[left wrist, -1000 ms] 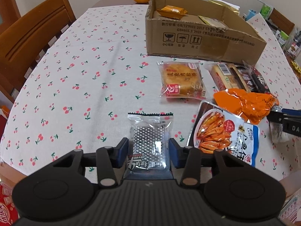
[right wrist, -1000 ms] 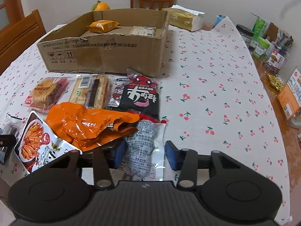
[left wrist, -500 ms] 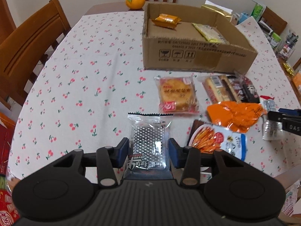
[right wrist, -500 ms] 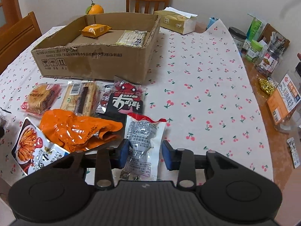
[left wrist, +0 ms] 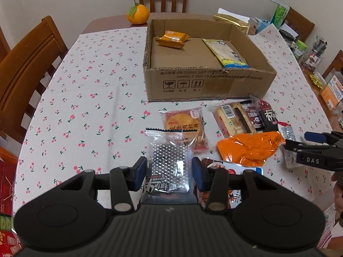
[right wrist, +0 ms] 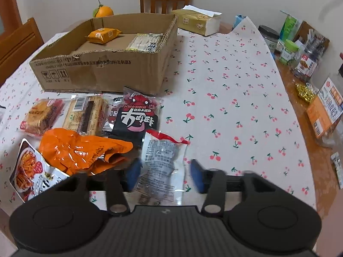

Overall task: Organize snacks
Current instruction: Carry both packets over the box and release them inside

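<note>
My left gripper [left wrist: 169,172] is shut on a clear silvery snack packet [left wrist: 169,162] and holds it above the table, short of the cardboard box [left wrist: 205,85]. The box holds an orange packet [left wrist: 172,39] and a yellow-blue packet [left wrist: 225,52]. My right gripper [right wrist: 165,174] stands wide open around a white-and-red packet [right wrist: 163,165] lying on the cloth; it also shows at the right of the left wrist view [left wrist: 317,147]. Loose snacks lie before the box: an orange bag [right wrist: 81,150], a black-red packet [right wrist: 137,115], a brown bar pack [right wrist: 85,113], a cake packet [left wrist: 184,126].
A fries-picture bag [right wrist: 27,171] lies at the near edge. An orange fruit [left wrist: 138,14] and a tissue pack [right wrist: 197,21] sit behind the box. Jars and boxes [right wrist: 300,51] crowd the right side. Wooden chairs [left wrist: 25,68] stand left and behind.
My left gripper has risen and moved toward the box with the silvery packet. My right gripper's jaws have spread wider around the white-and-red packet, after having narrowed on it half a second ago.
</note>
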Demonstrator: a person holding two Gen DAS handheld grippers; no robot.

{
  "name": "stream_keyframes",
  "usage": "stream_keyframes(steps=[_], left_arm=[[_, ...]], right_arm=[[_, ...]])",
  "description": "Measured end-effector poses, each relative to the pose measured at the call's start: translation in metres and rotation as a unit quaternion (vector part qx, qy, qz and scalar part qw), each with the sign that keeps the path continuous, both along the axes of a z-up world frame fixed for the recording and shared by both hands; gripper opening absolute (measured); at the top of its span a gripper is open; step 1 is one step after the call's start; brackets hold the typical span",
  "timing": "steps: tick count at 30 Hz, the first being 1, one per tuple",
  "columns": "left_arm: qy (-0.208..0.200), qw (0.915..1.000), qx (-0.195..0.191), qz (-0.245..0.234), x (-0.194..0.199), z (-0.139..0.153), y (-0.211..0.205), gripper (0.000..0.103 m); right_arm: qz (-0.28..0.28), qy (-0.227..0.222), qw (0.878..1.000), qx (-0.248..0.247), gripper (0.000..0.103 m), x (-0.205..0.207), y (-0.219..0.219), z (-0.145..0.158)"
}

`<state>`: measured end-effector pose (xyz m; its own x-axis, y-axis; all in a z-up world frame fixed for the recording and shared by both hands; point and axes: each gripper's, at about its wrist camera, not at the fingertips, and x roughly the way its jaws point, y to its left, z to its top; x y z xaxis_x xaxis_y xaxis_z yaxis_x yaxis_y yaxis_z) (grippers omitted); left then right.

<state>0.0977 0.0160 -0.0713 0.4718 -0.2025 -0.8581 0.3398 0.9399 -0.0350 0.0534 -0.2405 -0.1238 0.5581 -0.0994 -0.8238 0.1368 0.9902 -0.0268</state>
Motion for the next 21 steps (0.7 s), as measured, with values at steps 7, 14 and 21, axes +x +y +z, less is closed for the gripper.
stream_keyframes(steps=[7, 14, 21], left_arm=[[0.006, 0.9999, -0.007, -0.013, 0.003, 0.005, -0.003, 0.044], [0.006, 0.9993, -0.014, -0.034, 0.008, 0.018, -0.006, 0.044], [0.003, 0.9984, -0.019, -0.053, 0.019, 0.036, -0.013, 0.044]], right_arm=[[-0.030, 0.010, 0.999, -0.006, 0.077, 0.005, 0.007, -0.017], [-0.032, 0.010, 0.999, 0.000, 0.049, 0.006, 0.004, -0.011], [-0.017, 0.002, 1.000, -0.005, 0.042, 0.004, 0.000, 0.014]])
